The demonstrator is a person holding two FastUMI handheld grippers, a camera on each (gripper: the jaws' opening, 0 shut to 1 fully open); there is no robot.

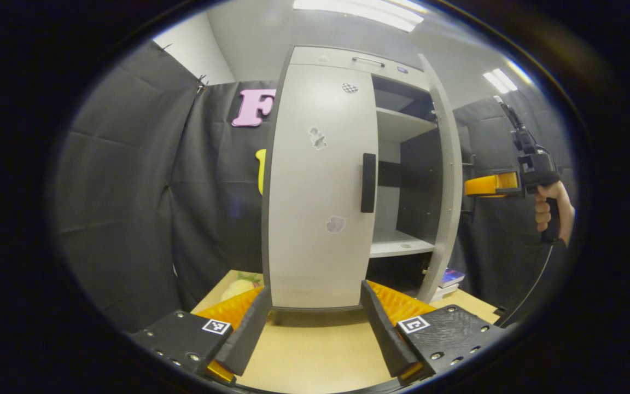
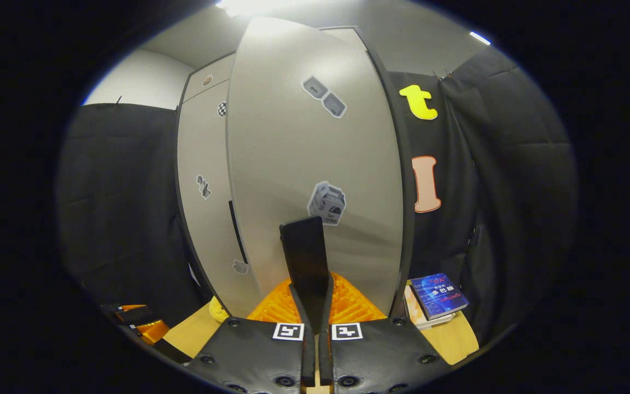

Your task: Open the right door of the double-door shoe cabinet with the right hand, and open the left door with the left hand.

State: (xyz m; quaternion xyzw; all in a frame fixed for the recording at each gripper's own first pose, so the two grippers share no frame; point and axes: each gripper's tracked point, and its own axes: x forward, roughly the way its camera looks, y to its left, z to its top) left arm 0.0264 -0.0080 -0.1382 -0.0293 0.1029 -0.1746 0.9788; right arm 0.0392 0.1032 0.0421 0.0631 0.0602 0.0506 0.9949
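The grey shoe cabinet (image 1: 348,57) stands on a wooden table. Its left door (image 1: 315,219) is closed, its black handle (image 1: 368,182) straight ahead of my left gripper (image 1: 315,328), which is open and well short of it. The right door (image 1: 446,180) is swung out, baring the shelves (image 1: 400,243). In the right gripper view that right door (image 2: 315,142) stands close in front, and my right gripper (image 2: 315,323) is shut on its black handle (image 2: 304,257). The right gripper (image 1: 493,184) and the hand holding it sit beyond the open door's edge.
Books (image 2: 438,295) lie on the table (image 1: 315,350) to the right of the cabinet, under the open door's swing. A yellowish soft object (image 1: 238,287) sits at the cabinet's left foot. Black cloth walls close in on both sides.
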